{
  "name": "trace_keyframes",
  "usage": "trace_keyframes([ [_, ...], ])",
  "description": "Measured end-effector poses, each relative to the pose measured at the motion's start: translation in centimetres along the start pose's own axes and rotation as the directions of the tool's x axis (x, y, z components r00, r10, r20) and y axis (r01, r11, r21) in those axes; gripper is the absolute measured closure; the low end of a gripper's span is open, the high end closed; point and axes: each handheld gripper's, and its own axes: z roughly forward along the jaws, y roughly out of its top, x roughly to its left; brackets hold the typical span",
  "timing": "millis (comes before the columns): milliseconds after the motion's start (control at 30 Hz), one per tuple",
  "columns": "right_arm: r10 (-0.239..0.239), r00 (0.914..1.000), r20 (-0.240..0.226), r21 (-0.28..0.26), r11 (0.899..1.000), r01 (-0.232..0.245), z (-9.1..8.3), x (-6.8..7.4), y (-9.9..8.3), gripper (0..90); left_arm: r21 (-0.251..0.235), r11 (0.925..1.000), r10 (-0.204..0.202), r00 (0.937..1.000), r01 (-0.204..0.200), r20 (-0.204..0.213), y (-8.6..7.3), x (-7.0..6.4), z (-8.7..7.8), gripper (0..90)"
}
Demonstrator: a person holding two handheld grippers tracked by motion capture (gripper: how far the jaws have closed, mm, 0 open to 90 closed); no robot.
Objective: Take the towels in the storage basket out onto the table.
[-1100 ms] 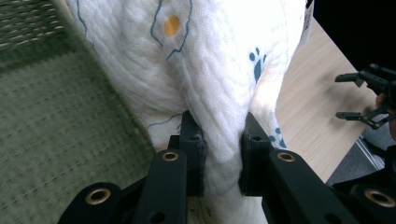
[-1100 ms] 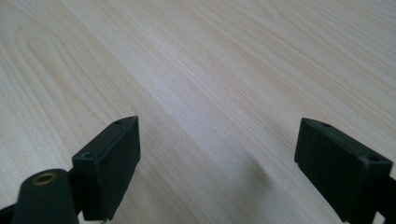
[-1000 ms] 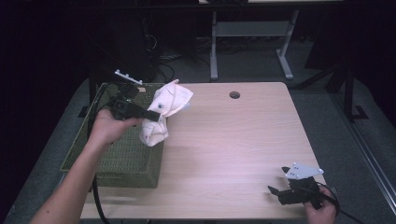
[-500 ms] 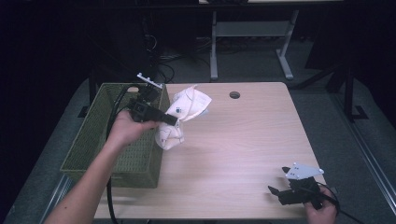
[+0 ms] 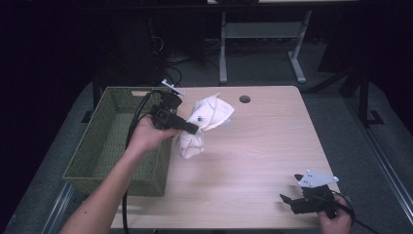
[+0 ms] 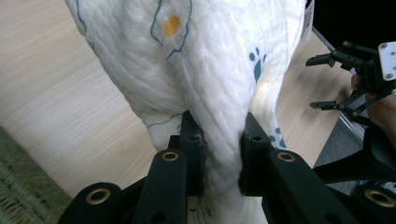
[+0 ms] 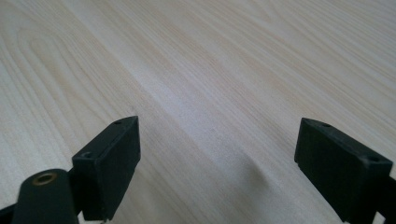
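White quilted cloth, printed with teal paw marks, thin teal outlines and an orange dot, hangs bunched above the light wooden table, just to the right of the green wicker basket. In the high view its upper part fans out to the right toward the round cable hole in the tabletop, while the lower part droops in a rounded fold down toward the wood; whether that fold touches the table cannot be told. In the left gripper view the cloth rises from between the two black jaws and spreads wide above them, with a small tag at its upper right edge.

The left gripper has its jaws clamped tight on a narrow gathered neck of the fabric, the two pads pressing it from either side. A person's left hand holds this gripper over the basket's right rim, the forearm reaching up from the bottom edge, and a black cable loops from the gripper back over the basket.

The right gripper sits near the table's front right corner, well apart from the cloth, held by the right hand with its grey three-cornered plate on top. Its jaws stand wide apart with nothing between them; the right gripper view looks down between them at bare wood grain. The left gripper view also catches this gripper farther off, jaws spread.

Beyond the table, grey floor, a desk frame and tangled cables lie in dim light.
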Motion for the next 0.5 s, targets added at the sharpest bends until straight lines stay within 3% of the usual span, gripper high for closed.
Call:
trace_keyframes([
  [467, -0.019, 0.9998, 0.006, 0.006, 1.0, 0.019, -0.1, -0.1, 0.0, 14.0, 0.073, 0.9973, 0.002, 0.9996, -0.004, 0.028, 1.1, -0.8, 5.9, 75.3],
  [500, -0.004, 1.0, 0.001, 0.002, 1.0, 0.004, -0.1, 0.0, 0.0, 14.0, 0.079, 0.9969, 0.003, 0.9996, -0.006, 0.029, 1.2, -0.9, 6.3, 75.3],
])
